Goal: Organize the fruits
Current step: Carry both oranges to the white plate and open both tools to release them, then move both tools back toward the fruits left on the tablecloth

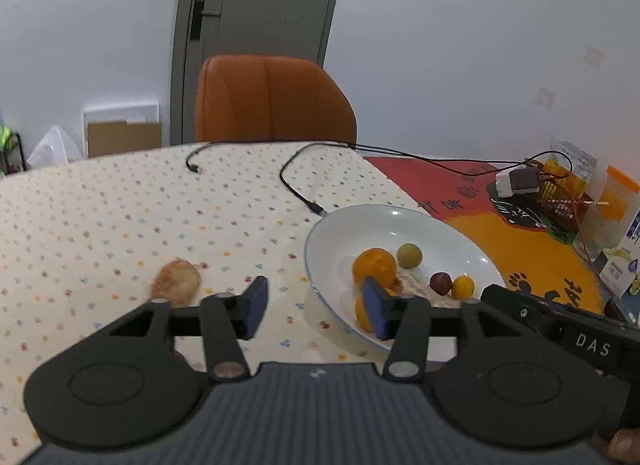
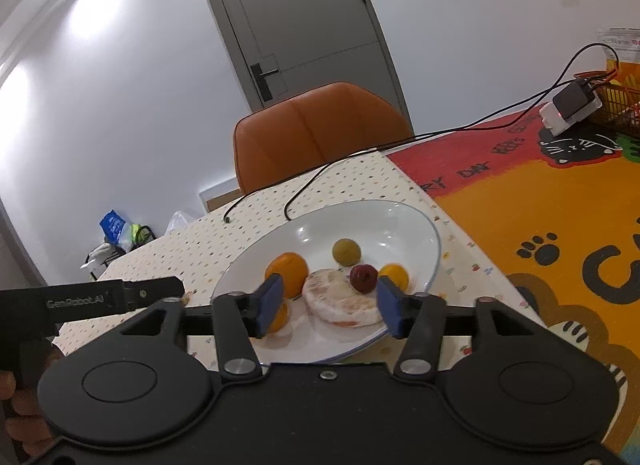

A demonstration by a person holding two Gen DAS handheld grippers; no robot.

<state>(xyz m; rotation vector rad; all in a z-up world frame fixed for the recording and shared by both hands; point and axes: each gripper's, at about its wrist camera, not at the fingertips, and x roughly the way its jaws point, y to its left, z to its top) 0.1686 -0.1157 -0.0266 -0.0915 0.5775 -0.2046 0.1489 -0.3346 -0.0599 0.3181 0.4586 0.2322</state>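
Both grippers [image 1: 316, 307] [image 2: 328, 307] hover agape, seemingly above plate [image 2: 400, 217].

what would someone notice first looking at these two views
The white plate on the dotted tablecloth draws the eye first: it holds a large orange, a green fruit, a dark red one, a small yellow one and a pale flat peach. To its left, a fuzzy peach-coloured fruit lies alone on the cloth. Both grippers, left and right, hang open and empty.
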